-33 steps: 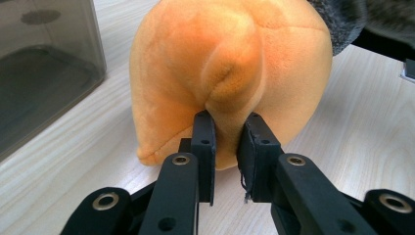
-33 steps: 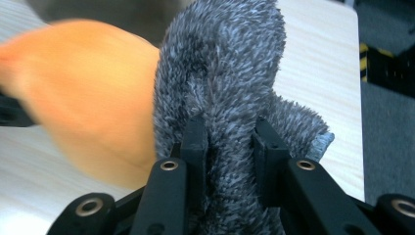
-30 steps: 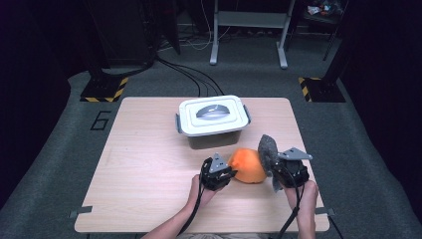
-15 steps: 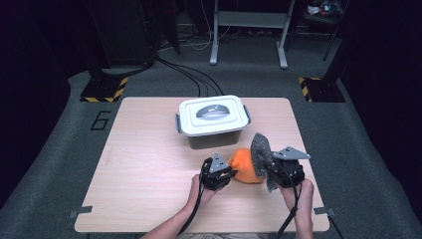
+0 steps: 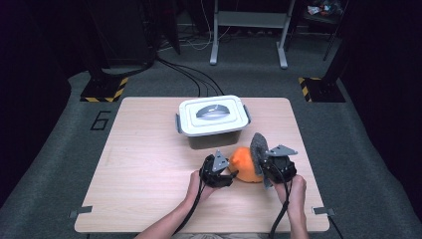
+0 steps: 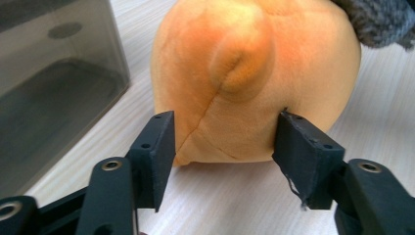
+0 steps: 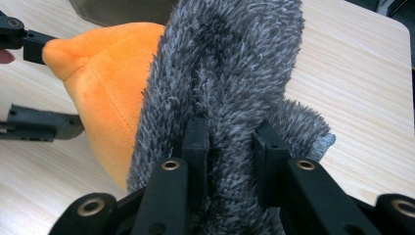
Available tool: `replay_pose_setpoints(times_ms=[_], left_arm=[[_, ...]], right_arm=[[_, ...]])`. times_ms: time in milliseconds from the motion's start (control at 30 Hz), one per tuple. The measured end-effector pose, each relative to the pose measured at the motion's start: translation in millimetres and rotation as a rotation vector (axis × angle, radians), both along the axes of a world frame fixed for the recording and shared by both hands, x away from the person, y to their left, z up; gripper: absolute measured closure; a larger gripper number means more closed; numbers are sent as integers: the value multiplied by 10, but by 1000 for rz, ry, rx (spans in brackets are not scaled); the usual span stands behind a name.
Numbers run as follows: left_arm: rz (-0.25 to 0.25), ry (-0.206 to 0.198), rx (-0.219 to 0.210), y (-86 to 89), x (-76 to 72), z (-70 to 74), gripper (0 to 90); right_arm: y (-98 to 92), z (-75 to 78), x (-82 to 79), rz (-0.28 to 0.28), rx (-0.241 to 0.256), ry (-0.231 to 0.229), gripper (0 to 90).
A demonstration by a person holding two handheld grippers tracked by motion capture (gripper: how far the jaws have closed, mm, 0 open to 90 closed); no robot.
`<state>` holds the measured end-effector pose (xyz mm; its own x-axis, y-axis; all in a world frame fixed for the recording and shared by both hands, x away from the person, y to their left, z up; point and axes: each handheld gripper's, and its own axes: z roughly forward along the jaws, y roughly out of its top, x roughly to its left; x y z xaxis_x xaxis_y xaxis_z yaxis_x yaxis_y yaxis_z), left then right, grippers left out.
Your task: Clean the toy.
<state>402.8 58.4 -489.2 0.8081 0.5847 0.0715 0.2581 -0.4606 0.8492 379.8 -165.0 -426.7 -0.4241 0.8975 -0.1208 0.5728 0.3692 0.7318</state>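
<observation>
An orange plush toy (image 5: pixel 243 165) lies on the table (image 5: pixel 149 164) in front of the box, with a grey fuzzy part (image 5: pixel 258 149) standing up at its right end. My right gripper (image 5: pixel 263 164) is shut on that grey fuzzy part (image 7: pixel 230 63), which bulges up between the jaws of the right gripper (image 7: pixel 230 142). My left gripper (image 5: pixel 231 172) is open at the toy's left end. In the left gripper view the jaws of the left gripper (image 6: pixel 222 147) flank the orange body (image 6: pixel 254 73), the right jaw touching its fabric.
A grey box with a white handled lid (image 5: pixel 211 119) stands just behind the toy; its dark wall (image 6: pixel 54 98) is close on the left in the left gripper view. Bare wood lies to the left and front. Dark floor surrounds the table.
My right gripper has shifted a little to the left with the grey fuzzy part, pushing it closer over the orange body. The left gripper has barely moved.
</observation>
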Motion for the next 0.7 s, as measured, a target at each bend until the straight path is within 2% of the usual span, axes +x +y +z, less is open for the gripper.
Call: replay_pose_setpoints(times_ms=[67,100,167,267,333,400,467,600,700], left_arm=[[-27,-25,31,-36,20,-11,370],[-48,-42,31,-46,23,-18,388],[-71,-71,46,-84,20,-32,456],[-67,-75,50,-109,9,-40,608],[-57,-67,41,-99,9,-35,678],[-44,-44,14,-78,8,-28,723],[-38,-27,-8,-56,6,-19,738],[-18,41,-69,-27,-7,10,754],[-8,79,-99,-4,-28,56,758]], right_arm=[[-14,-2,19,2,1,1,716],[-20,-5,28,3,-1,0,716],[-24,-10,44,-4,-1,1,716],[-47,-19,66,-7,3,1,716],[-63,-19,68,-12,15,-6,715],[-83,-5,60,-7,27,-12,715],[-99,24,42,-12,36,-25,714],[-116,114,-12,-18,36,-49,713],[-114,192,-57,-12,40,-68,713]])
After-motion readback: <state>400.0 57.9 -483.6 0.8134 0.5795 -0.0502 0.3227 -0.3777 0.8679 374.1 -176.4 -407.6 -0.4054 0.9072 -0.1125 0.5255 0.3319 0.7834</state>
